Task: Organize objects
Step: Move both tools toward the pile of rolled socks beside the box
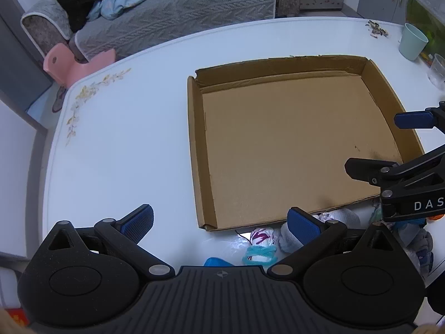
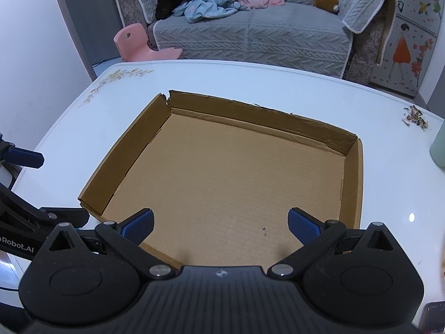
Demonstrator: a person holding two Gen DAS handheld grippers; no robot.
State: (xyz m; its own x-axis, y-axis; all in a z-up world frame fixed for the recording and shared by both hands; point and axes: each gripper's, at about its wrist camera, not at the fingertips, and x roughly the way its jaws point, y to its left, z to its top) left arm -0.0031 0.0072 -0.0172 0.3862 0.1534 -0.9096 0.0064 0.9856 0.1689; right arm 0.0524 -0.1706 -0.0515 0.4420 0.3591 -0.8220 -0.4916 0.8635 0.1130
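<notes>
While both grippers' fingers (image 1: 141, 224) spread wide, the cardboard tray (image 2: 353, 172) holds nothing; socks (image 1: 290, 239) crowd its near edge.

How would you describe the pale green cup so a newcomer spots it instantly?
Start at the cardboard tray on the white table. Look past its far right corner to the table edge. The pale green cup stands there, opaque beside a clear one.
</notes>
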